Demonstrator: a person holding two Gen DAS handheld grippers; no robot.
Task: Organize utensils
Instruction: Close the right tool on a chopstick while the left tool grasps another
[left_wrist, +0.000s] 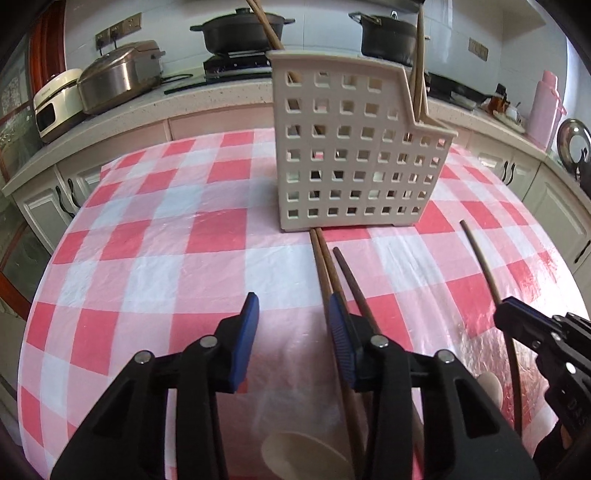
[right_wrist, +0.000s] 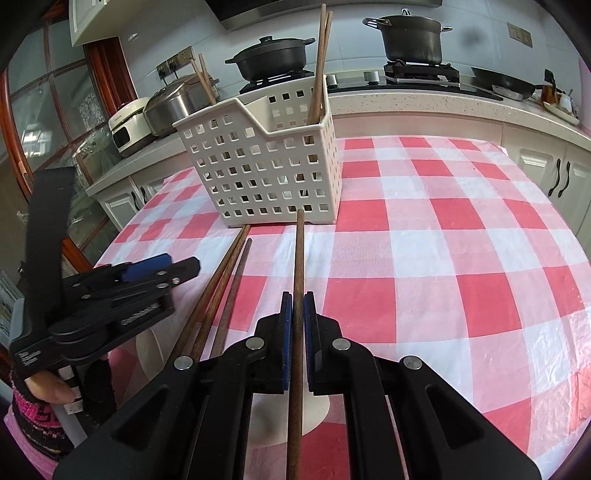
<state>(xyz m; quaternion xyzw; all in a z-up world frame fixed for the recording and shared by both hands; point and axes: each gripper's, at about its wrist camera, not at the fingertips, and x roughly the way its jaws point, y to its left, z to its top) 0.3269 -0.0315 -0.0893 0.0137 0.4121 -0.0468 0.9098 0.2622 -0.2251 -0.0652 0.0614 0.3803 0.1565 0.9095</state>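
Observation:
A white perforated utensil basket stands on the checked table, also in the right wrist view, with chopsticks standing inside. My right gripper is shut on a dark wooden chopstick that points at the basket's base. It shows at the right edge of the left wrist view, with its chopstick. My left gripper is open and empty above the table. Three more chopsticks lie just right of it, also in the right wrist view. A pale spoon lies below the left gripper.
The table has a red and white checked cloth. Behind it runs a counter with a rice cooker, black pots on a stove and a pink flask. A white round object lies under my right gripper.

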